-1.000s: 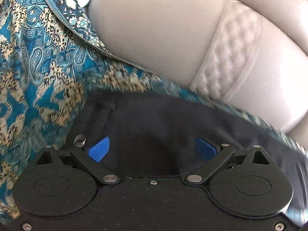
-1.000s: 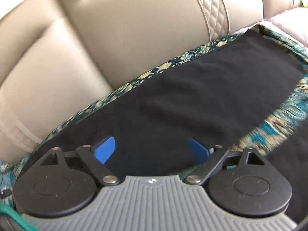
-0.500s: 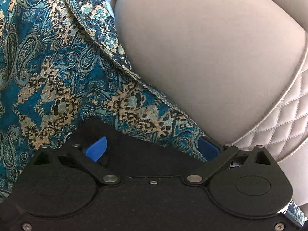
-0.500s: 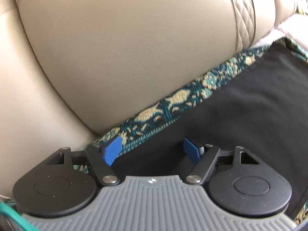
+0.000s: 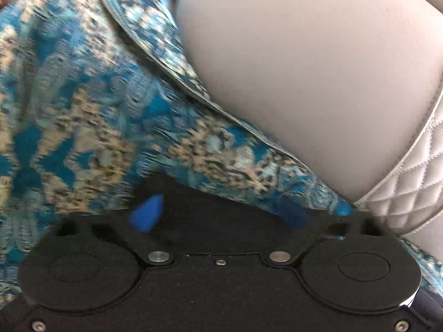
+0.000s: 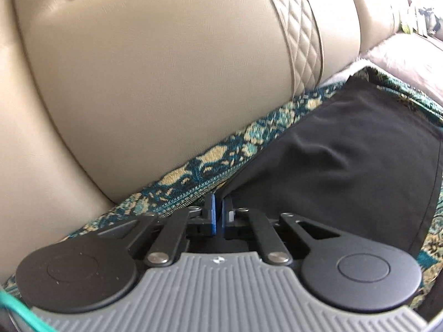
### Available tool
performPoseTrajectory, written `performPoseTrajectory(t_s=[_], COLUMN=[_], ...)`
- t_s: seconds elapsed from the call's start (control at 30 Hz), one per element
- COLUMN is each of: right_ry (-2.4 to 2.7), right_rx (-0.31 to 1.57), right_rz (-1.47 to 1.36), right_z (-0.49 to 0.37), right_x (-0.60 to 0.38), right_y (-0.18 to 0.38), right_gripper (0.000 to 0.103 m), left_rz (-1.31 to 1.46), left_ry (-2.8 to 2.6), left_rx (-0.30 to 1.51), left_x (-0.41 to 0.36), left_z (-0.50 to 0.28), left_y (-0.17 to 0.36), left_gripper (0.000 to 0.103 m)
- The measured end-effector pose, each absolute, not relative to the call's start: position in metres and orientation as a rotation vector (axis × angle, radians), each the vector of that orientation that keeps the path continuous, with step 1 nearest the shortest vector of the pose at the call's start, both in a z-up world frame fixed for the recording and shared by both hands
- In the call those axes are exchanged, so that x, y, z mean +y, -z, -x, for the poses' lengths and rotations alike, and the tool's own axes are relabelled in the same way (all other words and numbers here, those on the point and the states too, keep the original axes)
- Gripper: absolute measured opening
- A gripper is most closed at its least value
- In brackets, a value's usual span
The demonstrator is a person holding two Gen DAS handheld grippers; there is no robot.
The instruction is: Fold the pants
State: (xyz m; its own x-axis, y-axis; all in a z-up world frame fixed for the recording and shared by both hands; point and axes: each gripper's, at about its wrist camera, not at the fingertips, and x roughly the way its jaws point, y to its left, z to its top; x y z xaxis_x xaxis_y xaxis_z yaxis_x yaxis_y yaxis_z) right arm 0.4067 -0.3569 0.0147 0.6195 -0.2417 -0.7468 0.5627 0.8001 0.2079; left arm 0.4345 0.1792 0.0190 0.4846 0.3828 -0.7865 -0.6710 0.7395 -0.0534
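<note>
Black pants point(image 6: 346, 152) lie flat on a teal and gold patterned cloth point(image 6: 210, 160) spread over a beige leather sofa seat. My right gripper point(image 6: 218, 213) is shut on the pants' far edge, and the cloth rises in a small crease from its blue pads. In the left wrist view, a corner of the pants point(image 5: 193, 193) lies between the blue pads of my left gripper point(image 5: 218, 214). Those jaws are closing but still stand apart, with the pads not pressing on the fabric. The picture there is blurred.
The beige sofa backrest point(image 6: 152, 83) rises just behind the pants, with a quilted strip point(image 6: 301, 41) down it. The patterned cloth point(image 5: 83, 110) runs far to the left. A pale furry cover point(image 6: 401, 55) lies at the right, and a green cable point(image 6: 16, 312) crosses the near left corner.
The right gripper slid to the pants' far edge and its jaws closed on it. The left gripper dropped onto the pants' corner and its pads have drawn slightly closer together.
</note>
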Motion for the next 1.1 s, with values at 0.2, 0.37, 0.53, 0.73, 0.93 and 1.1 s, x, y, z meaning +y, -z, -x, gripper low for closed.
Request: performPoseTrajectory(t_s=[0.2,0.37,0.53,0.73,0.93,1.1], right_ry=[0.488,0.482,0.454,0.431,0.431,0.435], right_rx=[0.628,0.536,0.51,0.54,0.543,0.516], right_rz=[-0.466,-0.456,-0.487,-0.428,-0.408,-0.394], right_z=[-0.357,-0.315,-0.265,-0.233,-0.2,-0.177], right_x=[-0.363,-0.372,-0.388,-0.383,-0.381,-0.382], right_y=[-0.031,-0.046,-0.056,-0.055,-0.04,-0.029], right_gripper=[0.005,0.005,0.005,0.005,0.005,0.005], left_rz=[0.38,0.355,0.32,0.356,0.421,0.412], left_ry=[-0.576,-0.533,-0.433,-0.307,-0.346,-0.459], left_rx=[0.798,0.726,0.705,0.76,0.874,0.948], left_x=[0.18,0.179,0.178,0.147,0.108,0.089], left_z=[-0.41,-0.382,-0.349,-0.357,-0.396,-0.42], left_y=[-0.038,-0.071,-0.094,-0.095,-0.073,-0.052], left_gripper=[0.01,0.001,0.005,0.083,0.084,0.09])
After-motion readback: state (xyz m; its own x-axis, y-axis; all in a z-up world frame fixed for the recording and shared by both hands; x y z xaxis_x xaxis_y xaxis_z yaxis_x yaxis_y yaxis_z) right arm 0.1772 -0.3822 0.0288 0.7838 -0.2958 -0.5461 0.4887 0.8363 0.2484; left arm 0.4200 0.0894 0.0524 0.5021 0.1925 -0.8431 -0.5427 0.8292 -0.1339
